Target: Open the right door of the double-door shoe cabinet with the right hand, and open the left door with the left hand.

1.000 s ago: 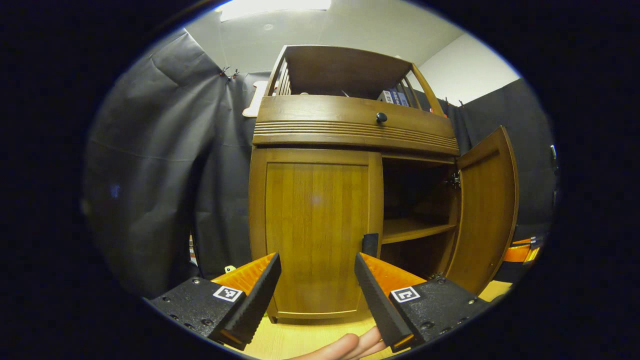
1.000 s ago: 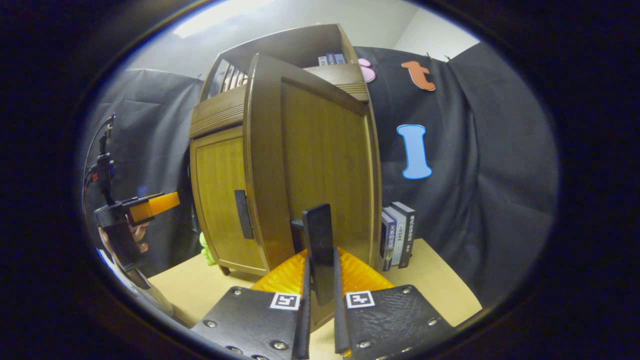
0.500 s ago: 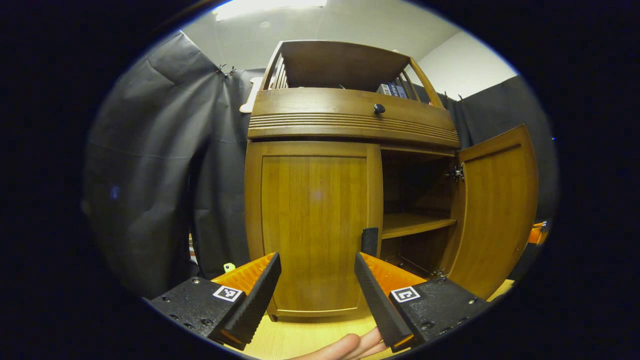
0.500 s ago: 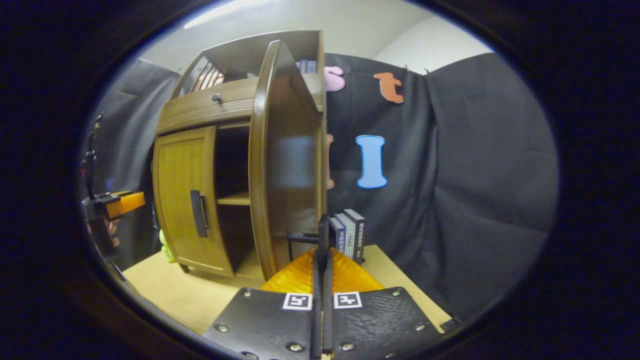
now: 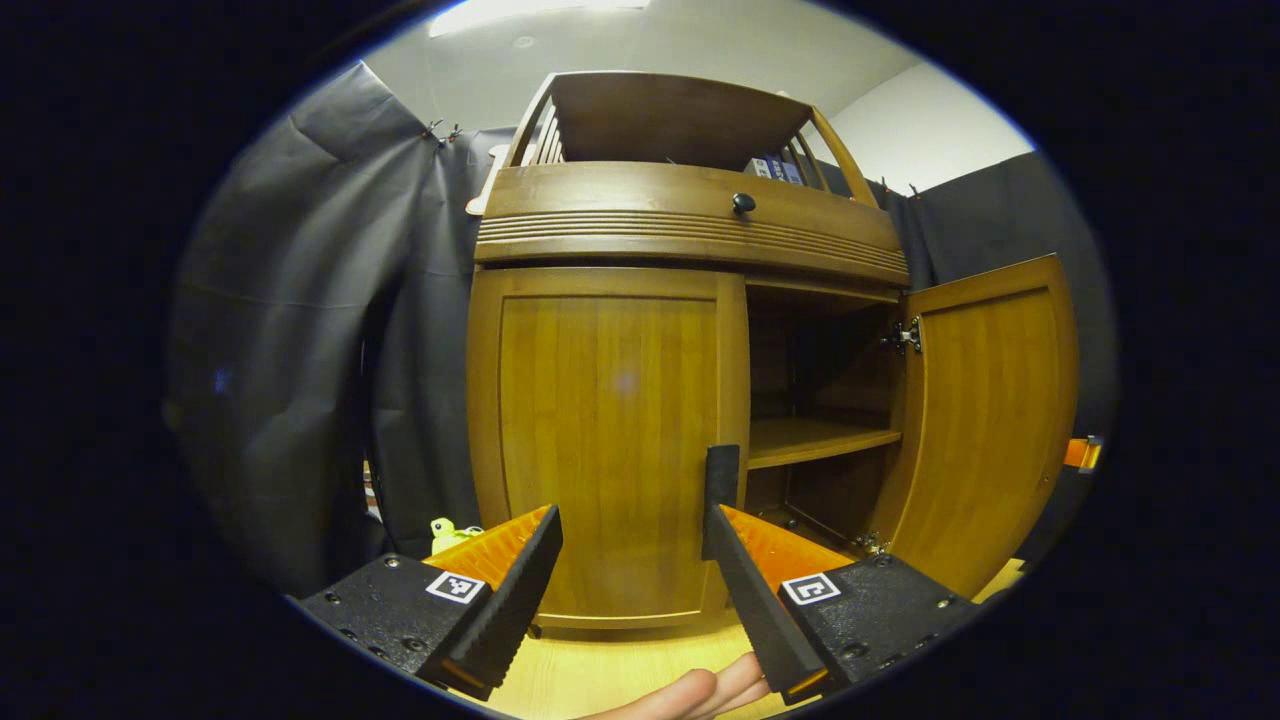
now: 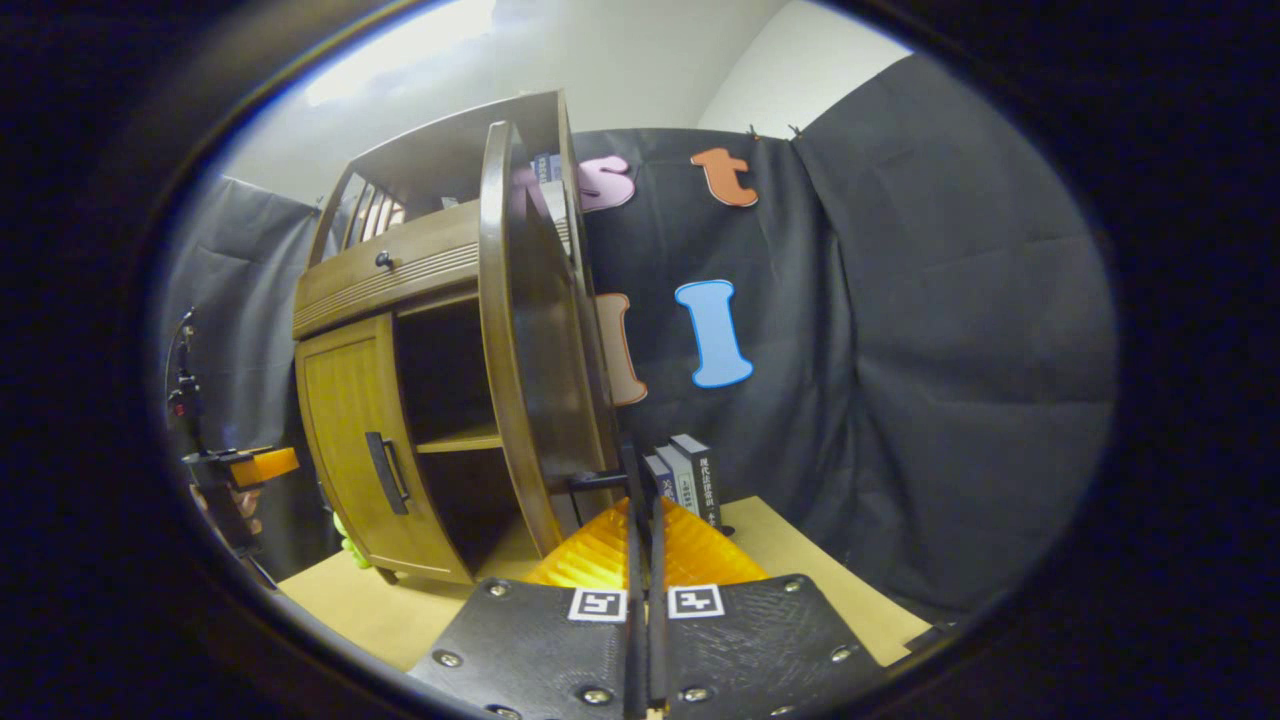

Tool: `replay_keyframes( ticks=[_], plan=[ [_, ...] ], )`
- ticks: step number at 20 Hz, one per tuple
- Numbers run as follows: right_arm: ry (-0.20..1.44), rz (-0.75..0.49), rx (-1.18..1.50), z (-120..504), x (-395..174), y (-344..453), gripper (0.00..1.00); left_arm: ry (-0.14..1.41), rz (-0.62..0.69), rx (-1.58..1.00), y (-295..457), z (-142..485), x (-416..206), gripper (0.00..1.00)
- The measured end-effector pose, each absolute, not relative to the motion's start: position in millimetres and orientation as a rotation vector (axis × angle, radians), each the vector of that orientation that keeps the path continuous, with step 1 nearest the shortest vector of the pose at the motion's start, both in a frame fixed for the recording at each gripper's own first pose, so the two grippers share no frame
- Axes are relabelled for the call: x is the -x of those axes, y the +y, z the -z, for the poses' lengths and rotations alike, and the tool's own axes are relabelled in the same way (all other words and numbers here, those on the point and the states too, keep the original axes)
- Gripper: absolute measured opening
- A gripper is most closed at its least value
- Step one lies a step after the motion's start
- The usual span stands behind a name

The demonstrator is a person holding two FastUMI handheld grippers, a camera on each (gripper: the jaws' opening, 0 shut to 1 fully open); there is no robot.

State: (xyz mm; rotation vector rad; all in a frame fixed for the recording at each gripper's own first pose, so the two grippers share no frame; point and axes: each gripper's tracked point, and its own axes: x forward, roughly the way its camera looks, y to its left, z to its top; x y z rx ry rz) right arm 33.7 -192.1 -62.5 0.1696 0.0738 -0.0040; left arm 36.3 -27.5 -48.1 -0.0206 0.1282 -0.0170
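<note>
The wooden shoe cabinet (image 5: 690, 215) stands in front of me. Its left door (image 5: 610, 440) is closed, with a dark handle (image 5: 722, 475) on its right edge. My left gripper (image 5: 631, 520) is open a short way in front of this door, and the handle sits just above its right fingertip. The right door (image 5: 985, 420) stands swung wide open, baring an inner shelf (image 5: 815, 440). In the right gripper view this door (image 6: 515, 330) shows edge-on. My right gripper (image 6: 640, 500) is shut on its handle (image 6: 632, 470). The left gripper (image 6: 240, 468) shows far left there.
Several books (image 6: 688, 478) stand on the light wooden table (image 6: 800, 545) right of the cabinet. A small green toy (image 5: 445, 528) lies at the cabinet's left foot. Black cloth walls close in behind and on both sides. A person's fingers (image 5: 700, 690) show under the left gripper.
The right door has swung further open with my right gripper on its handle. The left gripper, still open, has drifted nearer the left door's handle.
</note>
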Motion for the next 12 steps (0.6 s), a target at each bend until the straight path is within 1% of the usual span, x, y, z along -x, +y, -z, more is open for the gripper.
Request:
replay_keyframes(
  ticks=[1,2,5,6,7,8,10,12],
  plan=[
    [0.075,0.007,-0.162,63,-34,-193,0.01,0.132,0.018,0.015,-29,50,-36,0.90],
    [0.075,0.012,-0.152,63,-35,-194,0.01,0.132,0.019,0.011,-30,50,-36,0.93],
    [0.073,0.053,-0.121,62,-30,-200,0.01,0.119,0.039,0.015,-36,50,-40,0.93],
    [0.071,0.081,-0.095,60,-24,-205,0.01,0.117,0.049,0.034,-40,51,-42,0.90],
    [0.059,0.135,-0.059,57,-20,-214,0.05,0.116,0.057,0.057,-44,52,-45,0.93],
    [0.039,0.194,-0.031,49,-10,-223,0.11,0.121,0.064,0.076,-48,56,-48,0.92],
    [-0.004,0.249,-0.032,40,8,-230,0.46,0.117,0.099,0.066,-62,59,-54,0.93],
    [-0.027,0.282,-0.031,35,27,-229,0.82,0.116,0.100,0.033,-68,66,-68,0.93]
  ],
)
